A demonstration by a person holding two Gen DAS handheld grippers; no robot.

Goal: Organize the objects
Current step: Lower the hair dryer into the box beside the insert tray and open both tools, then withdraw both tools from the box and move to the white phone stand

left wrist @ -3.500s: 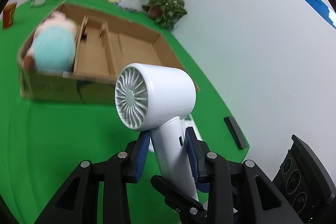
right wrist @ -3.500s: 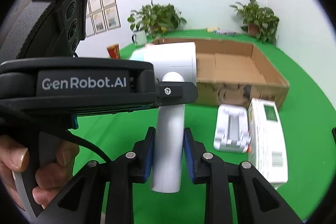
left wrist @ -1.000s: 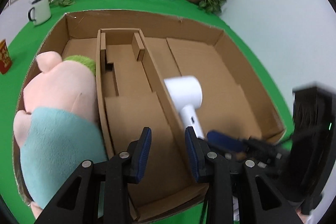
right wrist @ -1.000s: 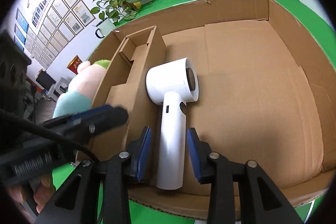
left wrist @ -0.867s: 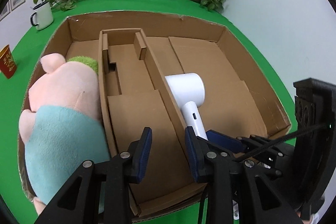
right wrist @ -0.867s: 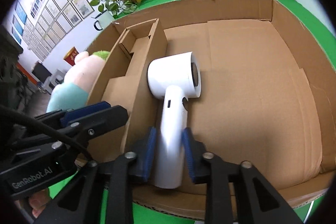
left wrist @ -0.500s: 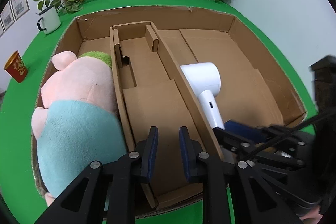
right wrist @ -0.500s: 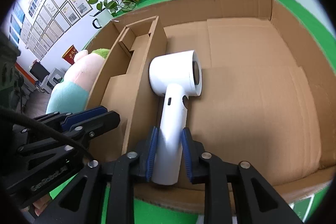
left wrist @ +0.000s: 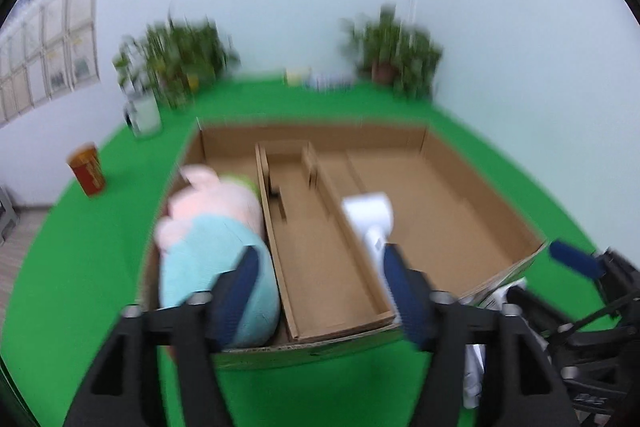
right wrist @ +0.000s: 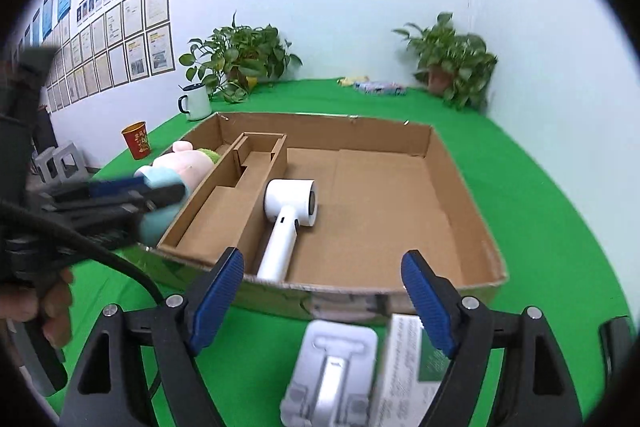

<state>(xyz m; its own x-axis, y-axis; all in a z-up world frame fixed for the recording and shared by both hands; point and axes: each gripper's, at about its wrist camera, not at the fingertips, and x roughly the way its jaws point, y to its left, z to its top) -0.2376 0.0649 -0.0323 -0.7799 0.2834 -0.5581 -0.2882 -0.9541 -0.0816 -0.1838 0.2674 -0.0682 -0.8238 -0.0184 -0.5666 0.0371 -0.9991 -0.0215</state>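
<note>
Right gripper [right wrist: 322, 291]: jaws just opened wide, empty; white tray [right wrist: 330, 373] at 6 o'clock, long axis toward it, nearest.

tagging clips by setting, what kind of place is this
Probably an office or demo room set up for recording: a green-covered table, rows of framed certificates on the wall, potted plants along the back.

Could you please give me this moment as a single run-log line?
right gripper: open, jaws just opened, empty | left gripper: open, empty | hair dryer: lying in cardboard box, right section | plush toy: left section
</note>
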